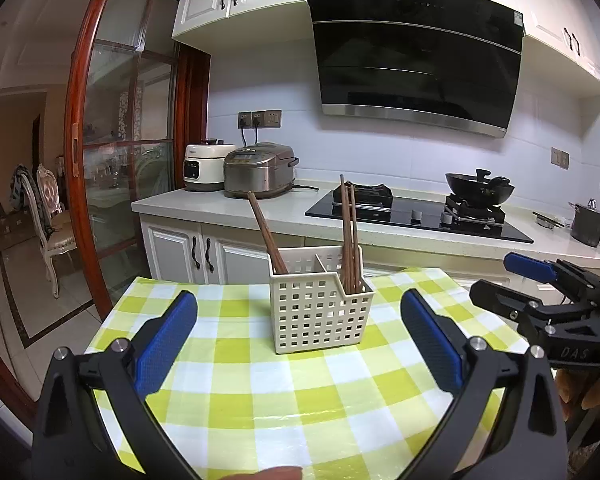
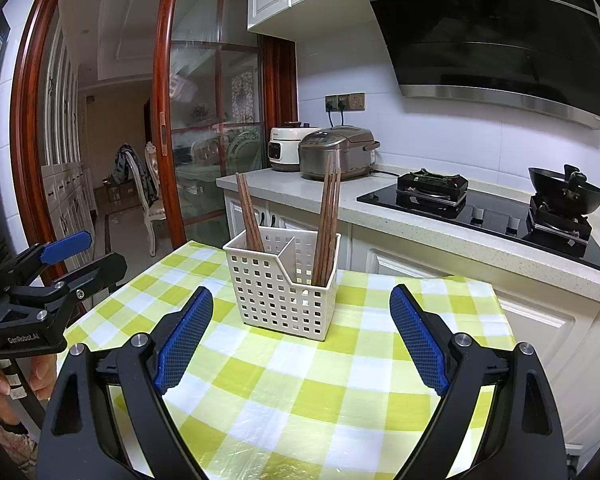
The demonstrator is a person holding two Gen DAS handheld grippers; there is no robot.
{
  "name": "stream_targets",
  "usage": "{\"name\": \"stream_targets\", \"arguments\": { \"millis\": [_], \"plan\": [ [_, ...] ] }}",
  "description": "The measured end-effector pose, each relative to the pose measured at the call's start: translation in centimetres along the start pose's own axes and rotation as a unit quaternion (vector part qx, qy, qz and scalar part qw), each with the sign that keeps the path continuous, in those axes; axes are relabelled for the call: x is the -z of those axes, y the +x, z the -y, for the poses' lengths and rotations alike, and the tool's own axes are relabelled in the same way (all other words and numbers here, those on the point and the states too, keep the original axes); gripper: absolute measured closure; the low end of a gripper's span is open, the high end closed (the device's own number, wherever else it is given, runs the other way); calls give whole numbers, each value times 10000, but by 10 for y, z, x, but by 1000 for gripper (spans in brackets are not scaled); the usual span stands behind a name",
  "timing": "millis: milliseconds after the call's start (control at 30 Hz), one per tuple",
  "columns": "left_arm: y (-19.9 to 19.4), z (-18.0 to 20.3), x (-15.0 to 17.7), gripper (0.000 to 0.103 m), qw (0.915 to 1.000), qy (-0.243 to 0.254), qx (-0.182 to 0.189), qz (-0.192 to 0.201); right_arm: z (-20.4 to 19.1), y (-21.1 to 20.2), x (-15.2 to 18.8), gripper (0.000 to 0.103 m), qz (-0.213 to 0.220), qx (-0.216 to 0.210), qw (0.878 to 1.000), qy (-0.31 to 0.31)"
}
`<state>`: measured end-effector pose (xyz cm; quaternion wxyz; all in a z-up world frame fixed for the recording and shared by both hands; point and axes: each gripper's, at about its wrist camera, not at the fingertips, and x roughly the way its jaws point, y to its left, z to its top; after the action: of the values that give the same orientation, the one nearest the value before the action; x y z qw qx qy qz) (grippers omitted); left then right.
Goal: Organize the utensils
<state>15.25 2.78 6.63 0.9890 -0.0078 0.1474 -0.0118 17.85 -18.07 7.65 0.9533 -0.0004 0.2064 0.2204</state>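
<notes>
The green-checked tablecloth (image 1: 260, 392) fills the lower frame, the white slotted caddy (image 1: 320, 312) stands at centre holding brown chopsticks (image 1: 350, 240) in both compartments (tilted), and the left gripper (image 1: 300, 344) and right gripper (image 2: 302, 336) gape wide, empty.

A small table (image 1: 260, 400) carried everything, covered by a checked cloth (image 2: 300, 380) of yellow-green and white squares, its plastic surface faintly wrinkled. Directly on the cloth stood one thing: a cream perforated utensil basket (image 1: 320, 316), upright, toward twelve o'clock from the table's middle in both wrist views. The cloth's far edge, at twelve o'clock, lay near the white kitchen cabinets (image 1: 180, 248).
</notes>
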Motion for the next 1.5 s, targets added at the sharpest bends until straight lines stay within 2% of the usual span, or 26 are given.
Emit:
{"name": "stream_targets", "arguments": {
  "millis": [1500],
  "plan": [
    [-1,3,7,4,10000,30,29,-30,-3,-1,2,18,13,-3,10000,49]
  ]
}}
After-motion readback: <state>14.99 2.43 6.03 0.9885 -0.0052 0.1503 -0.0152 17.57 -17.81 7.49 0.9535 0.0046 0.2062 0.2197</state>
